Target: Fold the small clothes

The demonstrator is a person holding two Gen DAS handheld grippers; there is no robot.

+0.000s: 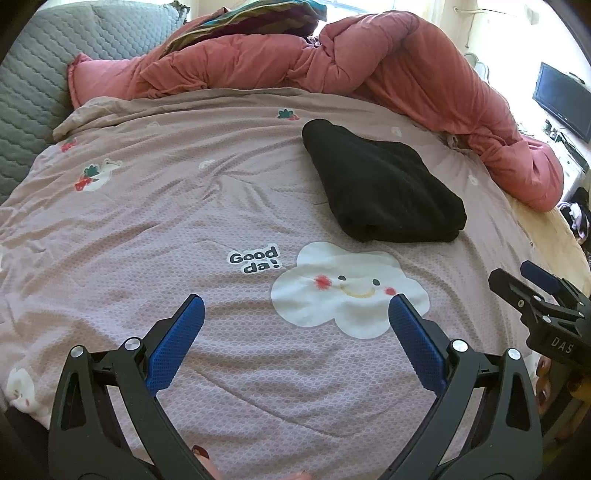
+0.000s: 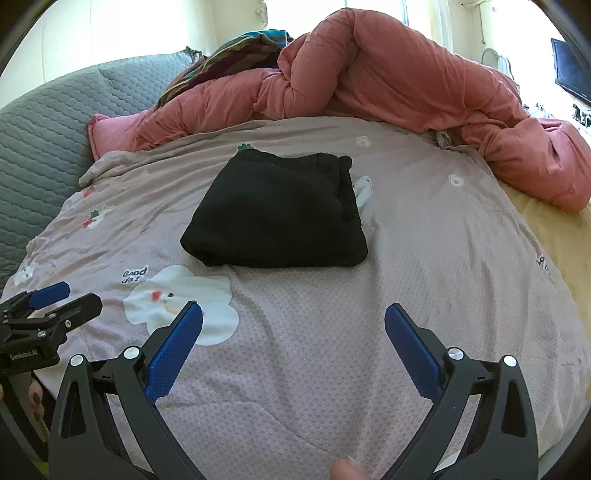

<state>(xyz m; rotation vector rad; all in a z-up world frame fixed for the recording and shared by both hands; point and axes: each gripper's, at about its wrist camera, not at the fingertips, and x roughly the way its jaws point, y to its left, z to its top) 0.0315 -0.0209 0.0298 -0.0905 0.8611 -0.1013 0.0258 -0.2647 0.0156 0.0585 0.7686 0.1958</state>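
Note:
A black garment (image 1: 380, 184) lies folded into a compact bundle on the pale purple bedspread (image 1: 184, 221); the right wrist view shows the garment (image 2: 277, 214) straight ahead on the bedspread (image 2: 424, 258). My left gripper (image 1: 295, 306) hovers open over the bedspread, near a white cloud print (image 1: 351, 288), with nothing between its blue pads. My right gripper (image 2: 293, 314) is open too, held short of the bundle. Each gripper shows in the other's view: the right gripper (image 1: 535, 280) at the right edge, the left gripper (image 2: 62, 299) at the left edge.
A bulky pink duvet (image 1: 332, 62) is heaped along the far side of the bed. A grey quilted headboard (image 1: 55, 55) runs along the left. A striped cloth (image 1: 251, 18) lies on the duvet. A dark screen (image 1: 561, 99) stands far right. Fingers (image 2: 35, 402) grip the left handle.

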